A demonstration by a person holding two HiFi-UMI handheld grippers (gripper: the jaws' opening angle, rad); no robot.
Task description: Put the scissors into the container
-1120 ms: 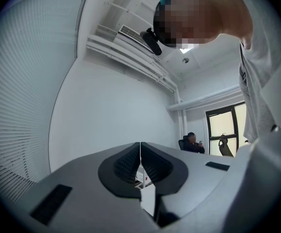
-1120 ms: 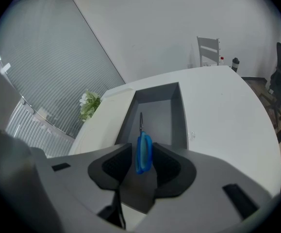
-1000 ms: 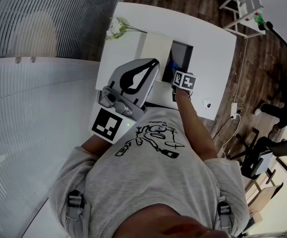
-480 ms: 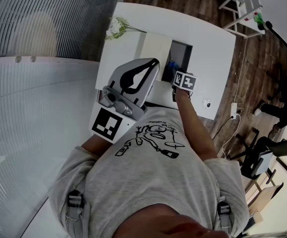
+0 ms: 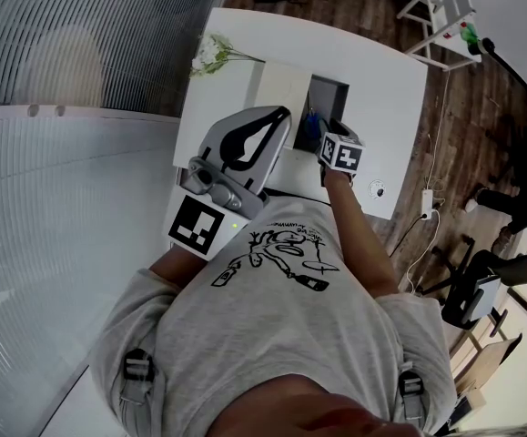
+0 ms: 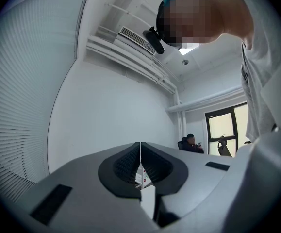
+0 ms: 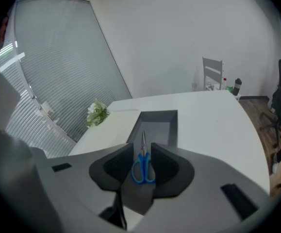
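The blue-handled scissors [image 7: 143, 165] lie flat on the floor of the dark open container [image 7: 159, 113], blades pointing away. In the head view the scissors [image 5: 310, 126] show as a blue spot at the near end of the container [image 5: 329, 91]. My right gripper [image 7: 142, 148] hangs above them, tilted down. Its jaws have just been closing a little, but the pads stand apart and grip nothing; the scissors lie below the gap. In the head view my right gripper [image 5: 325, 133] is at the container's near edge. My left gripper [image 6: 140, 152], also [image 5: 285, 115], is held level and shut, with nothing in it.
The container sits on a white table [image 5: 381, 71] beside a pale flat board [image 5: 281, 85]. A bunch of flowers [image 7: 97, 113] lies at the table's left corner. A small round object [image 5: 380, 190] is near the right edge. A white chair [image 7: 213, 72] stands behind the table.
My right gripper has lifted a little off the container and its jaws have narrowed. The scissors stay on the container floor. My left gripper has not moved.
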